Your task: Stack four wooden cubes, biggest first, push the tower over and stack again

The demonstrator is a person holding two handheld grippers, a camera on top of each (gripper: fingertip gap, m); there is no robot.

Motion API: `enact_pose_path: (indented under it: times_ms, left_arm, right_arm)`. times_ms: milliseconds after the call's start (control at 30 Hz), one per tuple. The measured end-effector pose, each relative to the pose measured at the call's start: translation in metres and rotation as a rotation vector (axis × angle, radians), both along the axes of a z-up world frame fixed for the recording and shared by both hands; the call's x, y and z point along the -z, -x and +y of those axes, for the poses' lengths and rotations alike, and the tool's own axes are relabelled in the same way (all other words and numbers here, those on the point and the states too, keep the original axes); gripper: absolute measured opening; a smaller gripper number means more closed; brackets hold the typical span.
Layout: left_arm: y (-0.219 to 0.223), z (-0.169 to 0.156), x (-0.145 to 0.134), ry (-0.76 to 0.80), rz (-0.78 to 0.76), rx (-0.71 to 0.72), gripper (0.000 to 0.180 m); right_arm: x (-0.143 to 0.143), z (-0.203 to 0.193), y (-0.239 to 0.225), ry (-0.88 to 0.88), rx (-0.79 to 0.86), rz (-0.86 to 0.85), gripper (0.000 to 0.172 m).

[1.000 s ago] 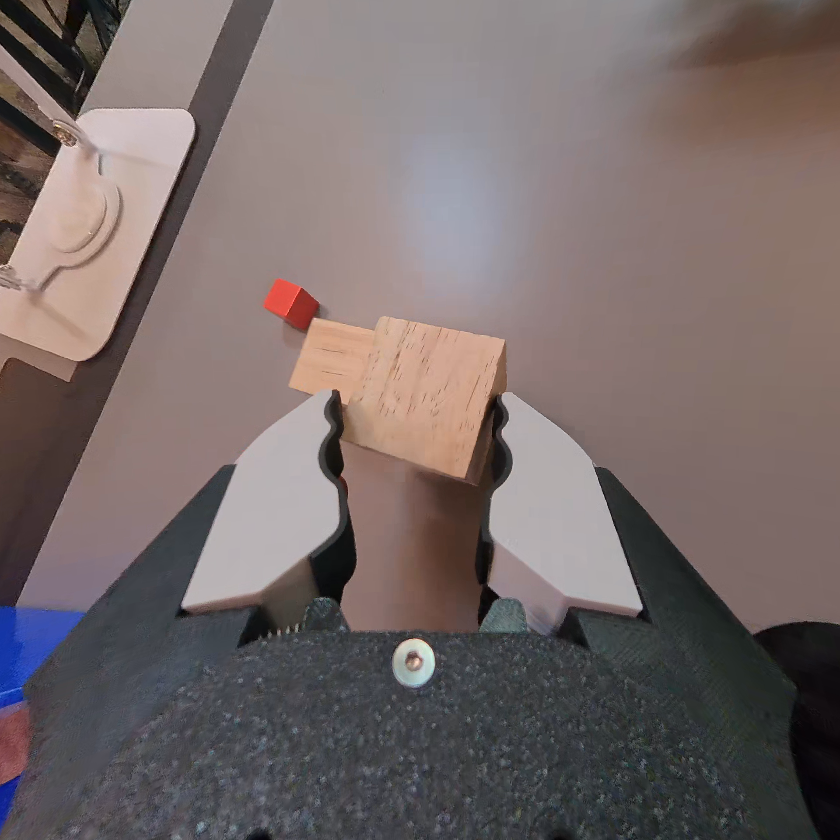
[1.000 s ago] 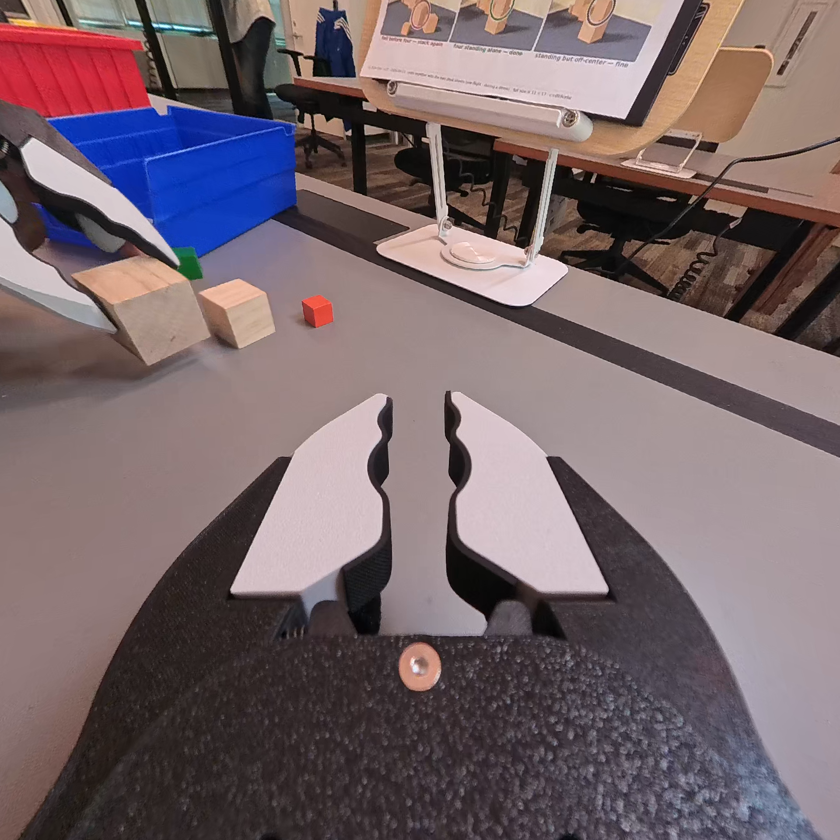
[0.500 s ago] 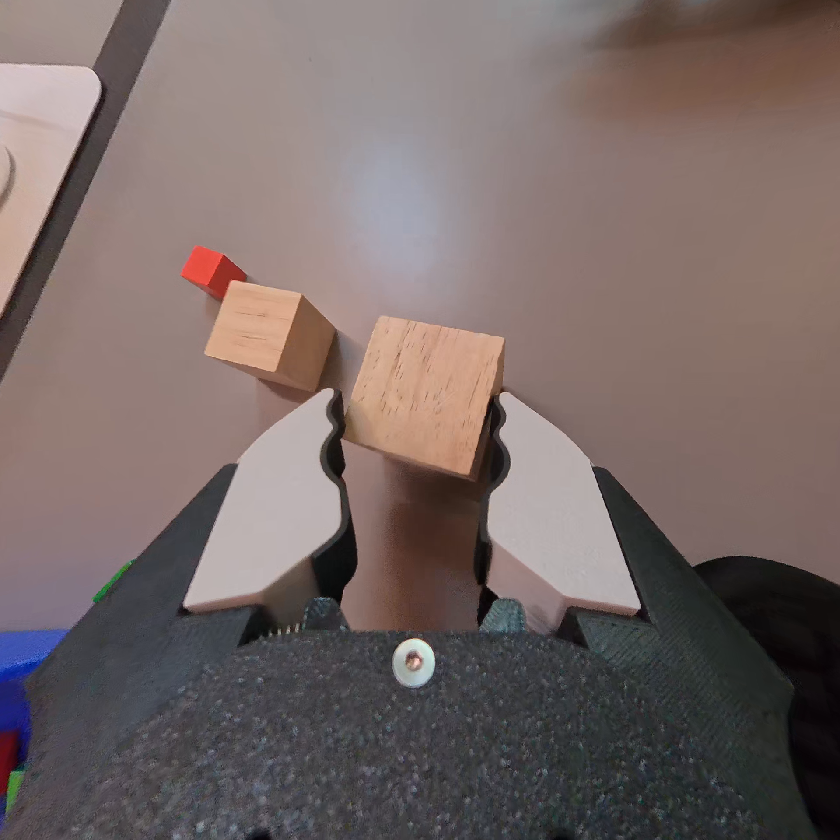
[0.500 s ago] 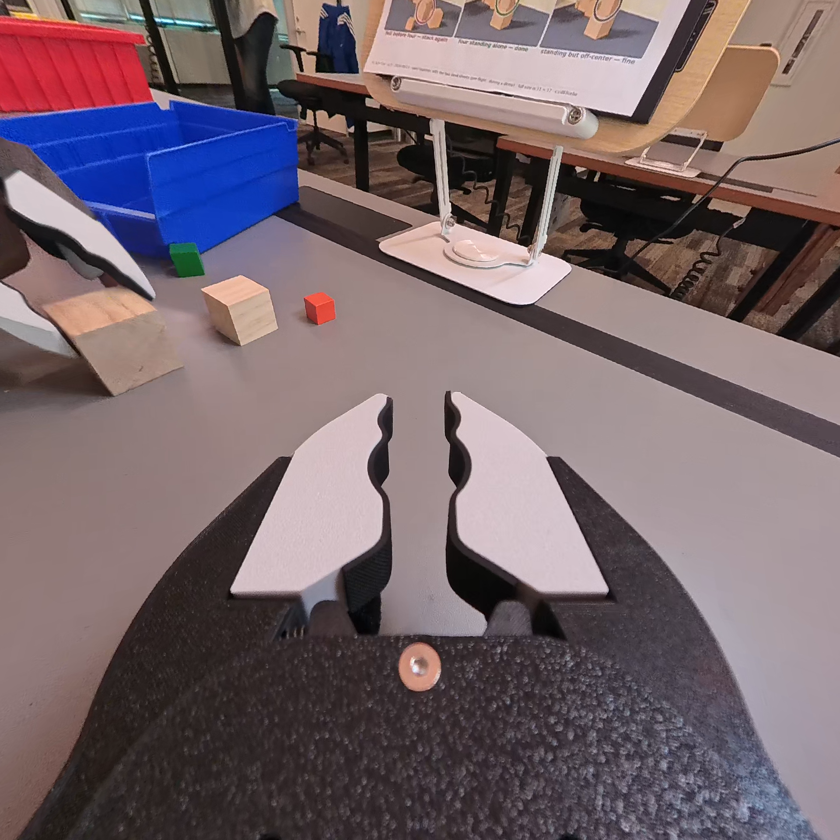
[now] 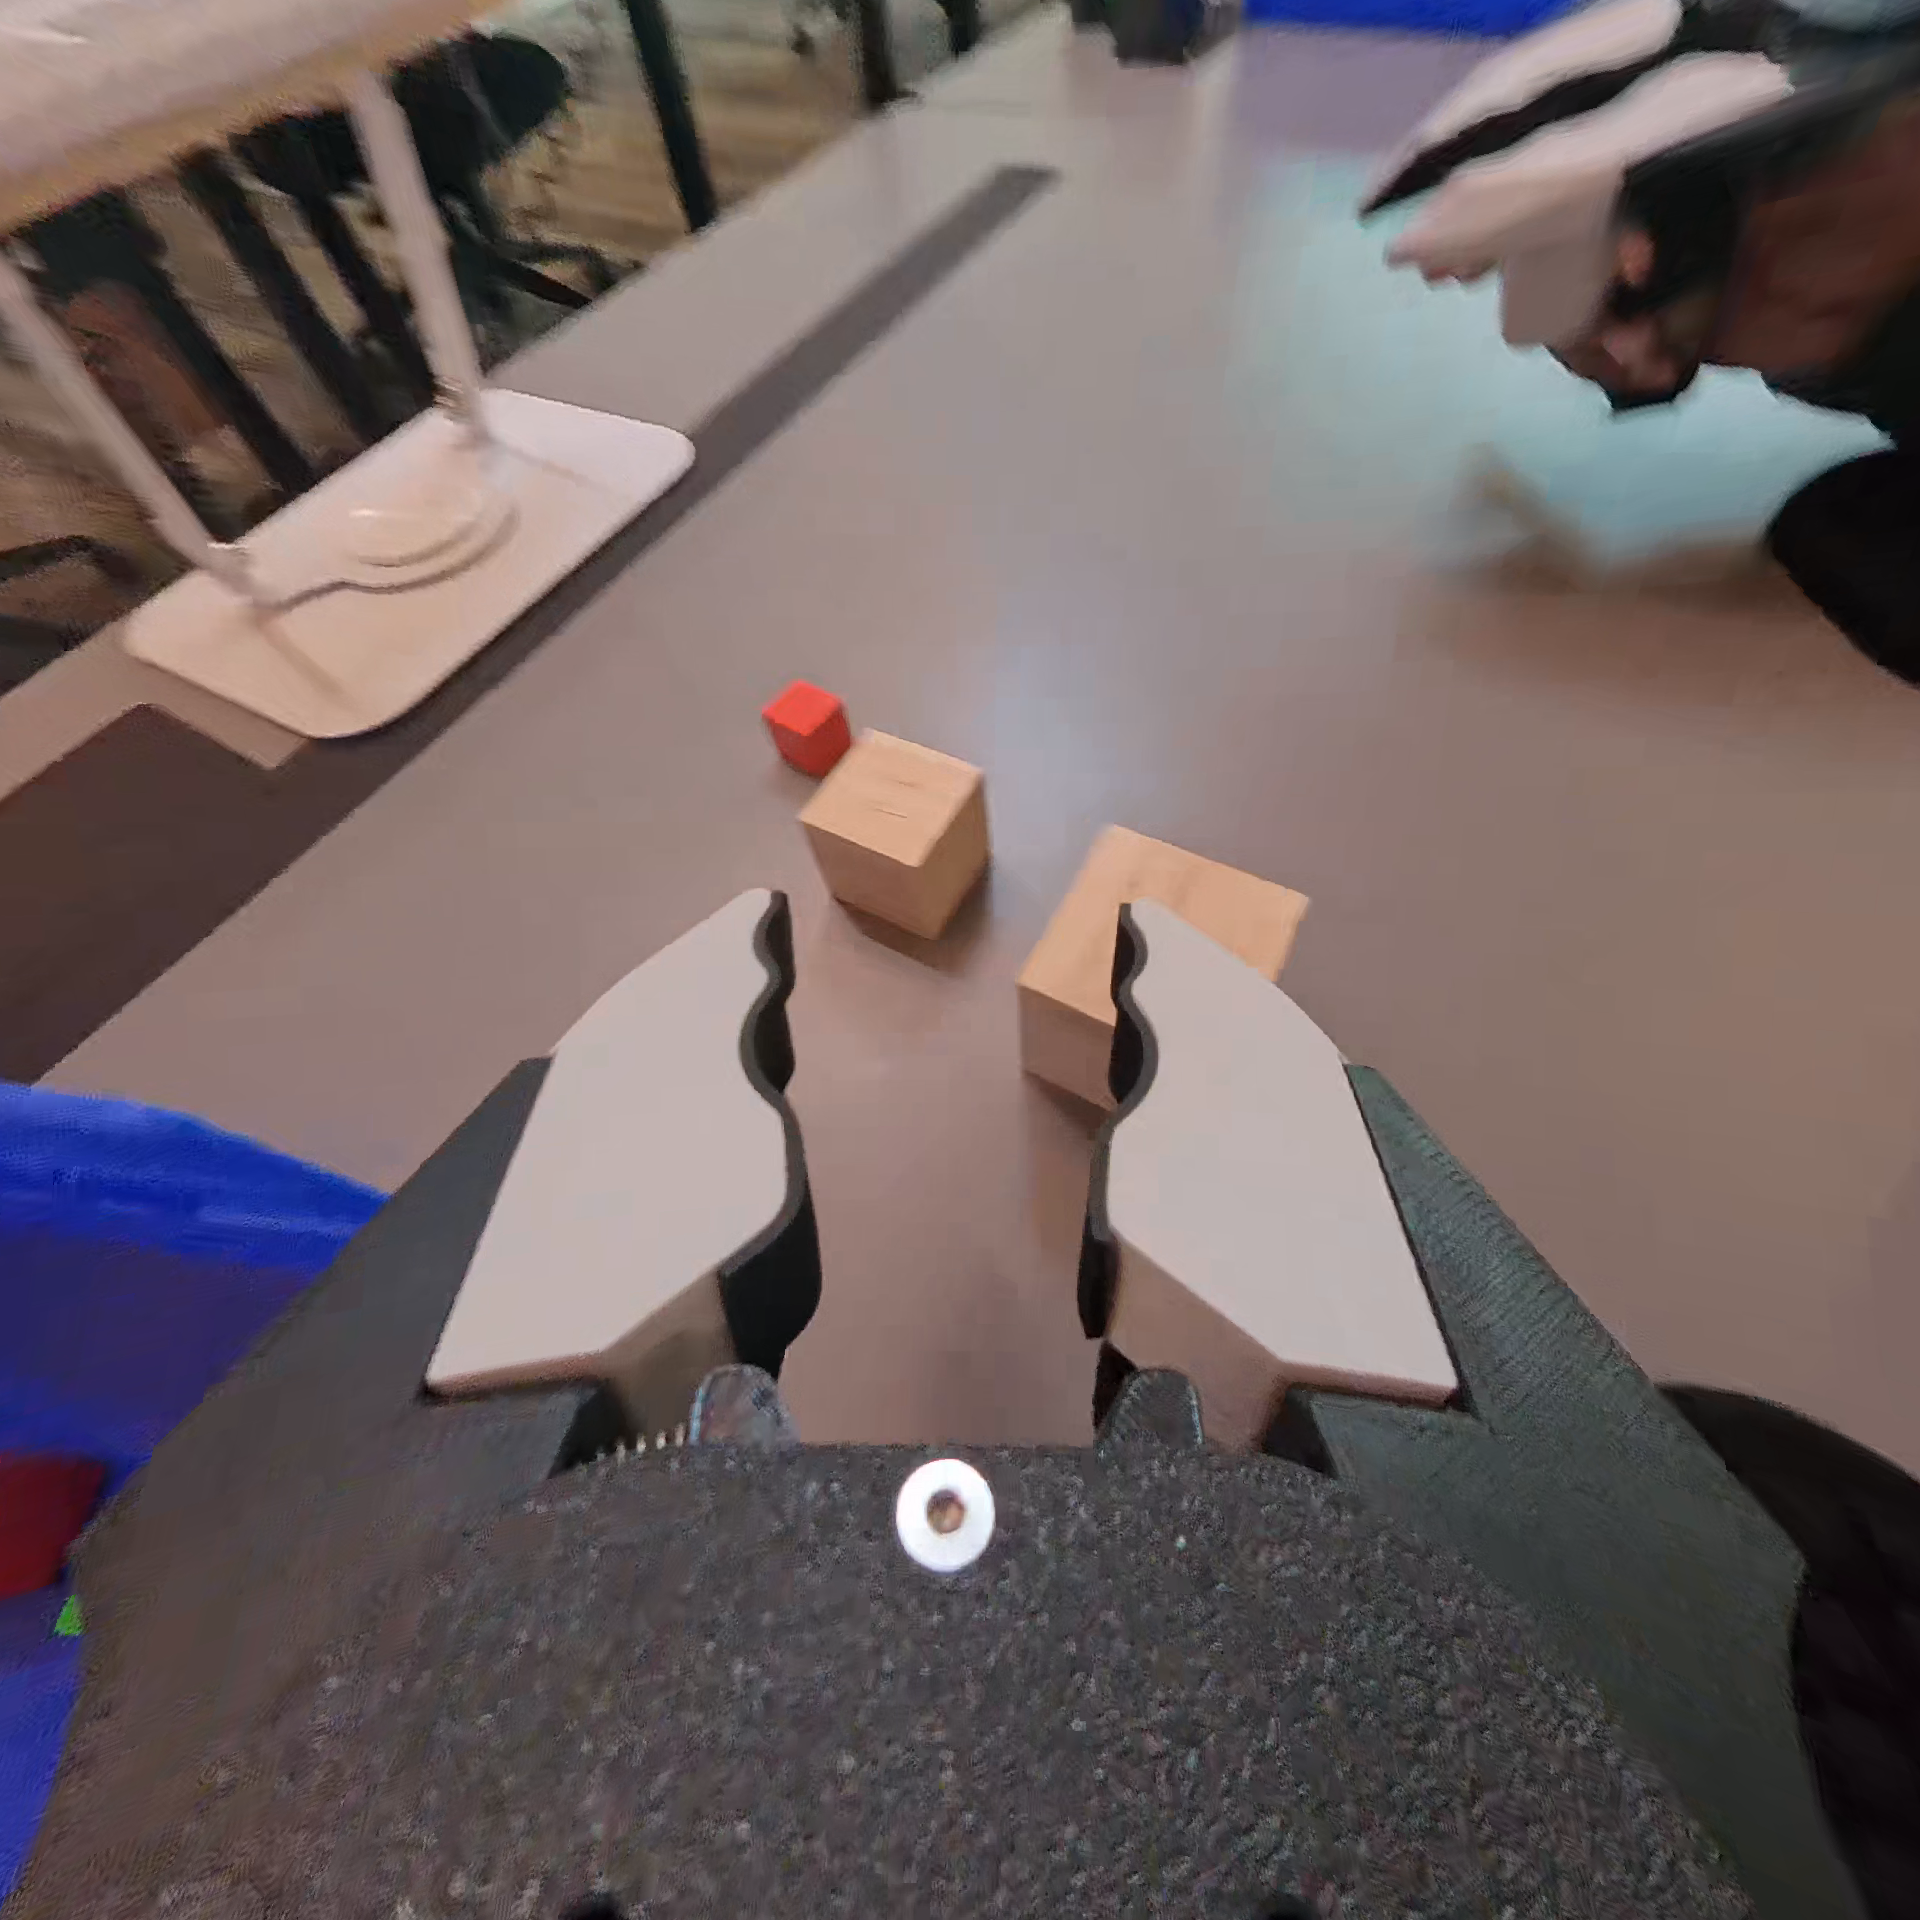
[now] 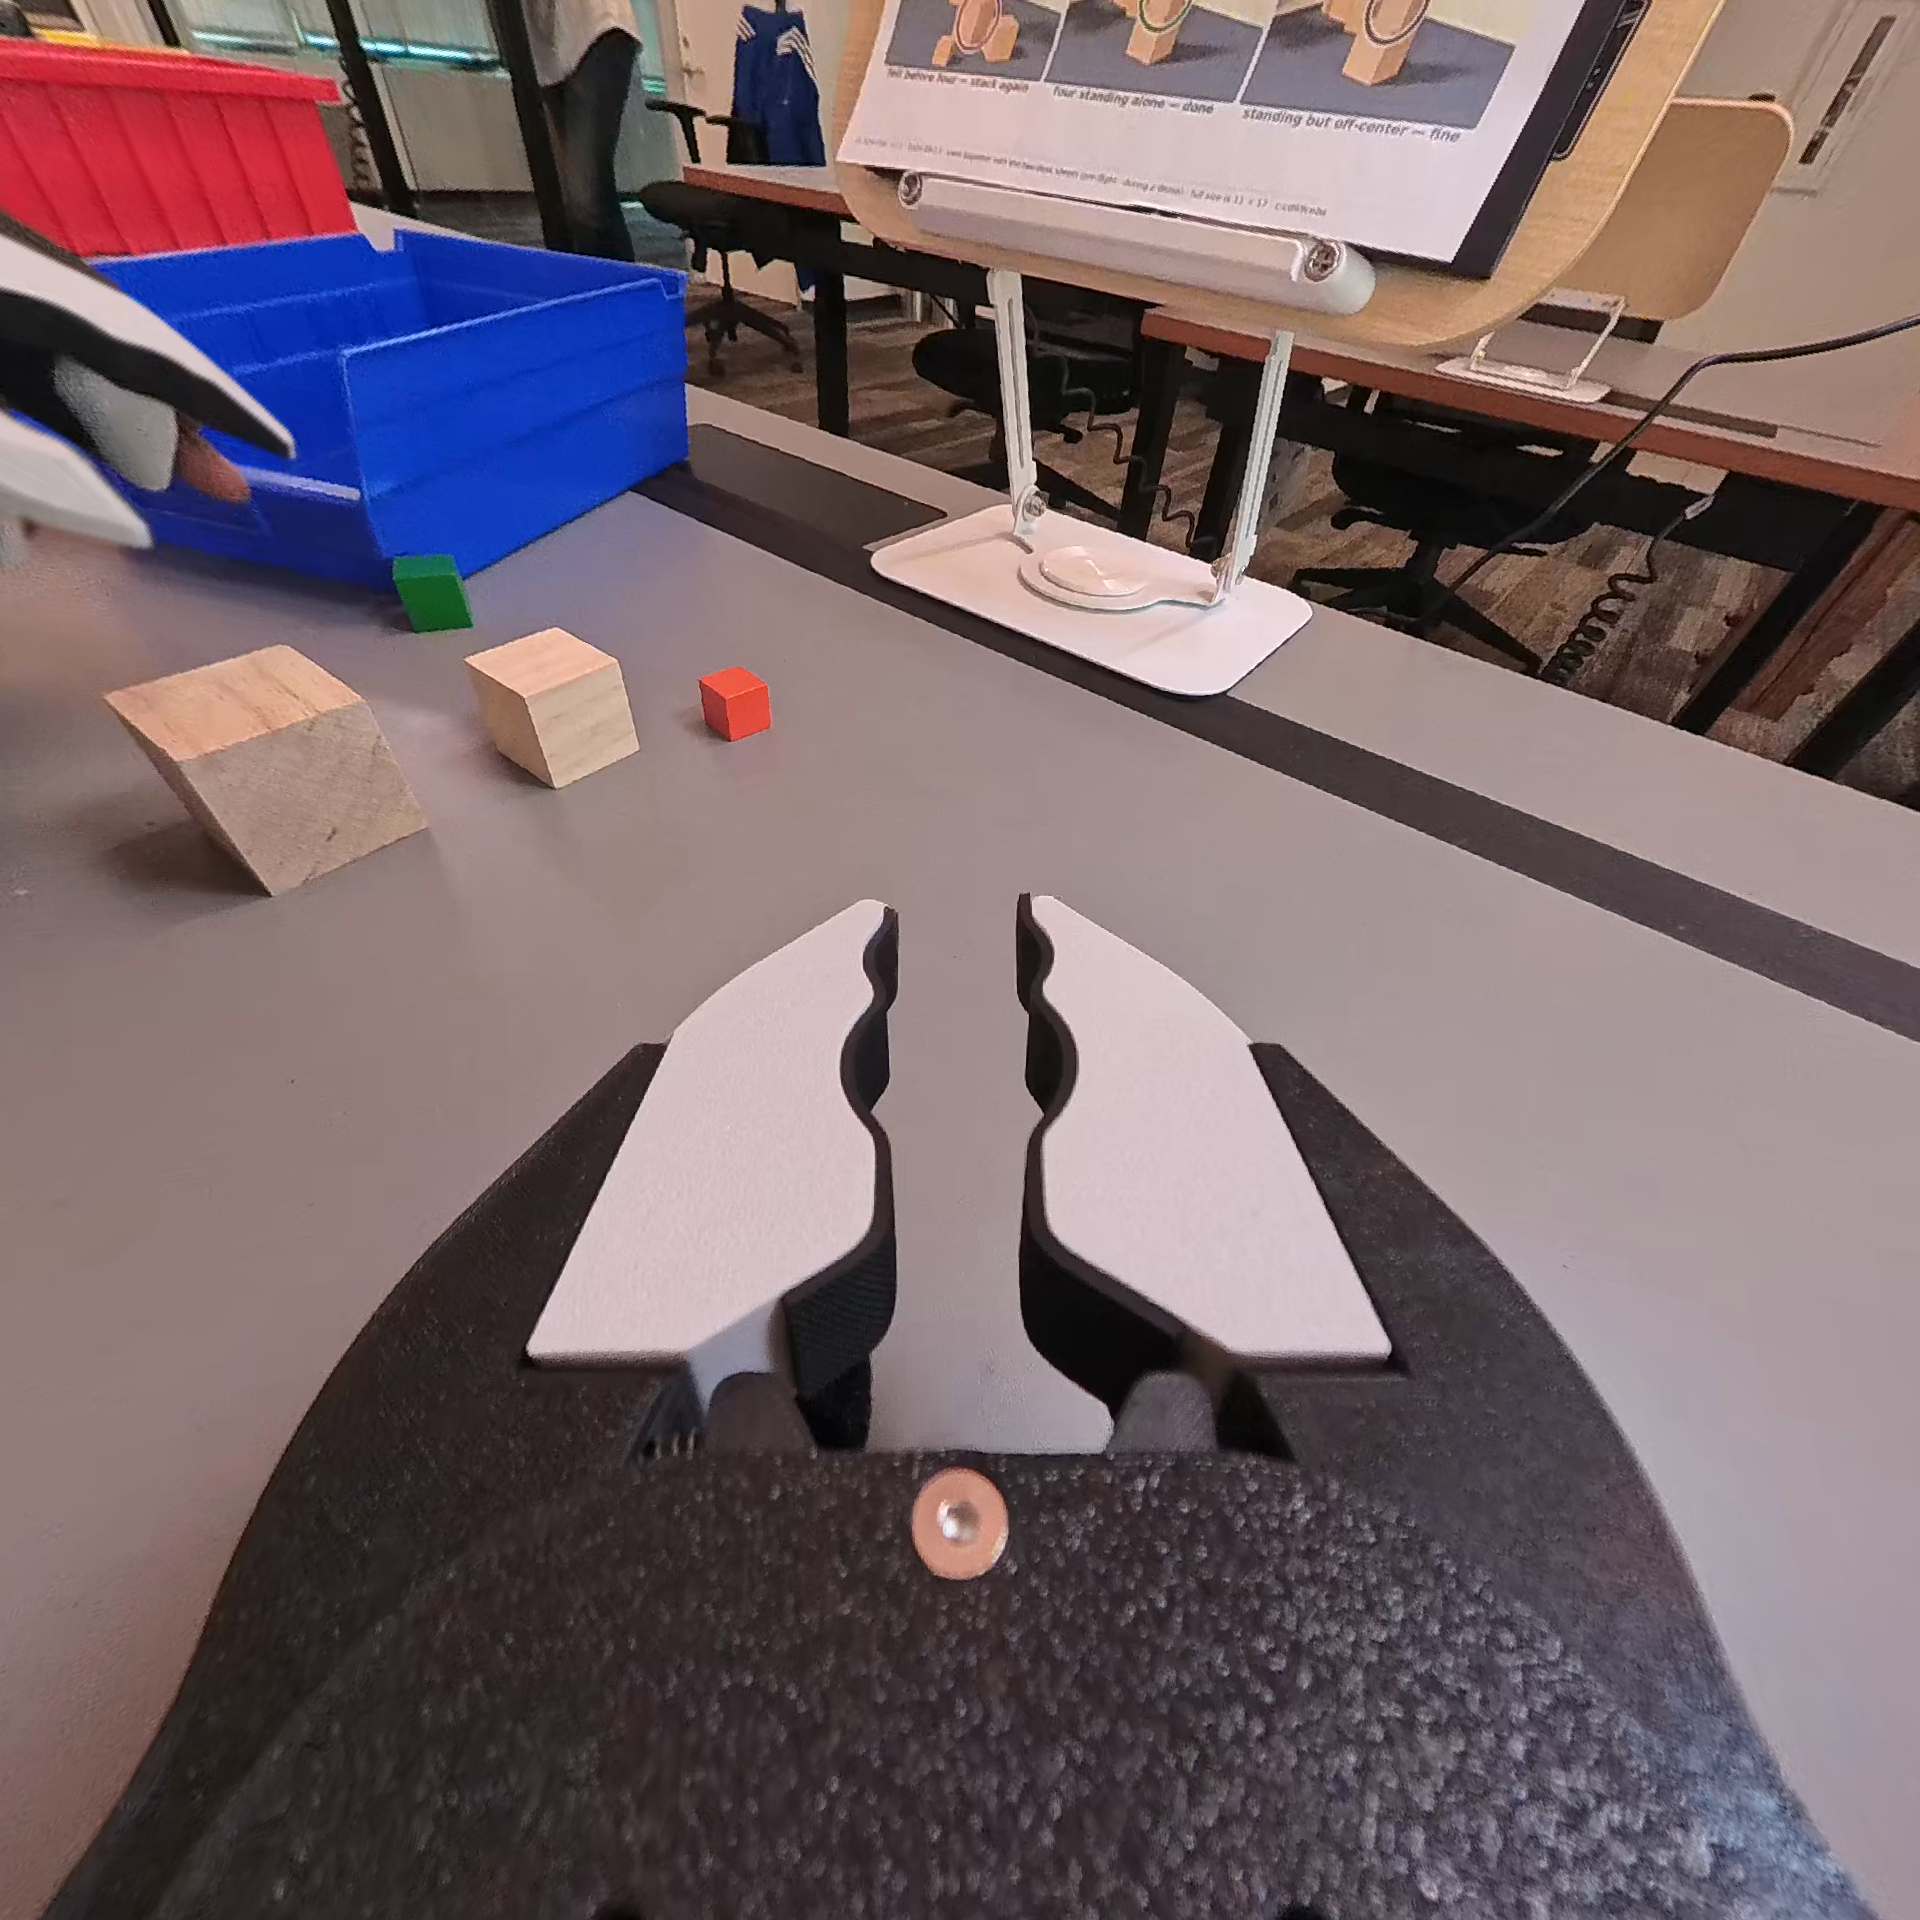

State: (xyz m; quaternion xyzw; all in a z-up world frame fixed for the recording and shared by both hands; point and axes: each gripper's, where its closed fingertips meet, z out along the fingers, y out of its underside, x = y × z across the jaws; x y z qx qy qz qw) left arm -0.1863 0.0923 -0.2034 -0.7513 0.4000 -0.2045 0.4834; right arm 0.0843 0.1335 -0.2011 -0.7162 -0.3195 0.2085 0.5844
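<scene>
At the far left of the right wrist view stand a red bin [image 6: 156,145] and, in front of it, a blue bin [image 6: 499,395] on the grey desk [image 6: 1143,883]. The left gripper [image 5: 951,914] hangs above the desk near that blue bin, its fingers spread wide with only bare desk between them; it holds nothing. Just past its right fingertip [image 5: 1143,935] lies the large wooden block [image 6: 270,769], resting on the desk and clear of the pads; part of it is hidden behind that finger in the left wrist view. A small green cube [image 6: 431,592] sits close to the blue bin's front wall. To the right of the large block stands a smaller wooden cube [image 6: 551,707], apart from it, and further right a small red cube [image 6: 735,702], near the smaller cube but not touching it. Further right and farther back, a white stand base [image 6: 1091,603] rests by a dark strip [image 6: 1455,810] running across the desk, carrying a board with a printed sheet [image 6: 1195,94]. Nearest in this view, the right gripper [image 6: 956,914] hovers over open desk well apart from the blocks, its fingers set narrowly apart with nothing between them.
</scene>
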Motion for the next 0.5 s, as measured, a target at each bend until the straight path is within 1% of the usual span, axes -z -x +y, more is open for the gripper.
enact_pose_path:
  times_ms: [67, 100, 167, 367, 433, 500]
  left_arm:
    - [0.002, 0.007, -0.006, 0.001, -0.067, -0.026, 0.056]
    - [0.001, 0.012, -0.005, 0.009, -0.075, -0.032, 0.055]
    - [-0.004, 0.021, 0.001, 0.041, -0.045, -0.019, 0.056]
    - [-0.028, 0.044, 0.026, 0.146, 0.169, 0.085, 0.058]
    - [-0.036, 0.05, 0.035, 0.16, 0.259, 0.123, 0.059]
    - [-0.042, 0.054, 0.042, 0.163, 0.338, 0.165, 0.06]
  right_arm:
    - [0.001, 0.0, 0.001, 0.003, -0.002, -0.002, 0.022]
    - [0.002, 0.0, 0.001, 0.006, -0.003, -0.004, 0.022]
    - [0.003, 0.0, 0.002, 0.009, -0.005, -0.007, 0.022]
    - [-0.001, 0.002, -0.002, -0.005, 0.018, 0.004, 0.022]
    - [-0.004, 0.005, -0.008, -0.014, 0.056, 0.019, 0.025]
    - [-0.014, 0.01, -0.019, -0.051, 0.124, 0.057, 0.025]
